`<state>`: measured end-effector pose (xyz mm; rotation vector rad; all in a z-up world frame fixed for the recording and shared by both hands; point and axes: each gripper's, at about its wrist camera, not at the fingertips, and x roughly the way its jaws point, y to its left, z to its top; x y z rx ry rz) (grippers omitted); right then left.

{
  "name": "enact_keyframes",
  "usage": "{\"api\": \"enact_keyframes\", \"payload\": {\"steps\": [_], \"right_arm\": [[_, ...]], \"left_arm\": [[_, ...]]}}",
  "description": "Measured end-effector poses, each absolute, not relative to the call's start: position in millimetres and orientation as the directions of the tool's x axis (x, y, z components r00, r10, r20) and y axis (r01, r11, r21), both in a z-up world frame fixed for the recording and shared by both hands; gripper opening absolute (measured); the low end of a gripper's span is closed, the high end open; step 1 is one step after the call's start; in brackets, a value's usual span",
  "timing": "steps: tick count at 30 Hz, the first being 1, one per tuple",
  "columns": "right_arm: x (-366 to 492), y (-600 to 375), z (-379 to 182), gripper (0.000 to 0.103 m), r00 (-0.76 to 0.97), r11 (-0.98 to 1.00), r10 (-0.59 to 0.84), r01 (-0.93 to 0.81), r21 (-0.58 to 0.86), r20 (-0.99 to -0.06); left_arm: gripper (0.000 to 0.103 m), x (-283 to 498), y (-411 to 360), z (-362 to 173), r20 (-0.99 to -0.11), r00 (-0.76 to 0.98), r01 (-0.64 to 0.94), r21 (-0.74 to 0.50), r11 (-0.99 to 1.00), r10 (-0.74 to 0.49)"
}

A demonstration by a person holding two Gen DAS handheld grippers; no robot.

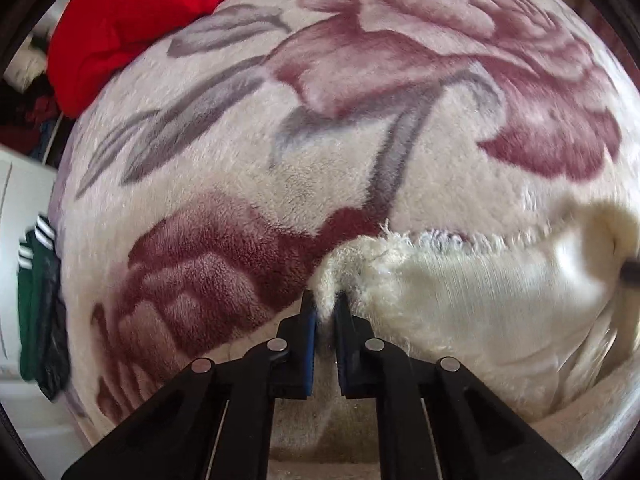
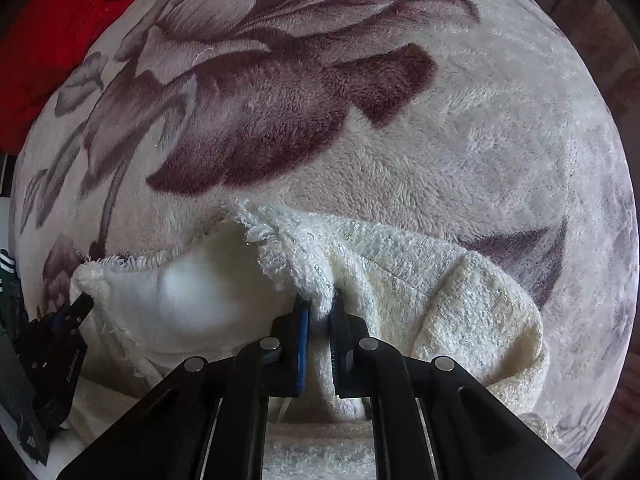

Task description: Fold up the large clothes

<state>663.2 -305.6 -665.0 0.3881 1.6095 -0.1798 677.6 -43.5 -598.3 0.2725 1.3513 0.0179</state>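
Atop floral blanket (image 1: 360,128): one cream knitted garment (image 2: 420,280), bunched, frayed hem up, nearer camera than blanket's big rose print. Two tongs, both clamped on garment: left tongs (image 1: 325,304) pinch hem fold; right tongs (image 2: 319,312) pinch another fold, left tongs visible at garment's left corner in right view. One red cloth (image 1: 132,20) beyond blanket's far left edge. One green garment with white stripes (image 1: 36,312) off blanket's left side. White lettering on left tongs' body, too small to read
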Motion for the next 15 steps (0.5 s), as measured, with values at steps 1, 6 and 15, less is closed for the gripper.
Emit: {"api": "enact_keyframes", "payload": {"steps": [1, 6, 15], "right_arm": [[663.4, -308.3, -666.0, 0.011, -0.055, 0.926, 0.168, 0.35, 0.139, -0.984], [656.7, -319.5, -650.7, 0.045, -0.098, 0.916, 0.279, 0.327, 0.234, -0.955], [673.7, -365.1, -630.6, 0.076, -0.043, 0.962, 0.155, 0.232, 0.141, -0.987]], "left_arm": [[0.007, 677.3, -40.3, -595.1, -0.965, 0.216, 0.129, 0.178, 0.976, 0.147], [0.021, 651.4, -11.2, -553.9, -0.978, 0.207, 0.008, 0.004, 1.0, 0.002], [0.103, 670.7, 5.7, -548.9, -0.954, 0.257, 0.136, 0.192, 0.972, 0.153]]}}
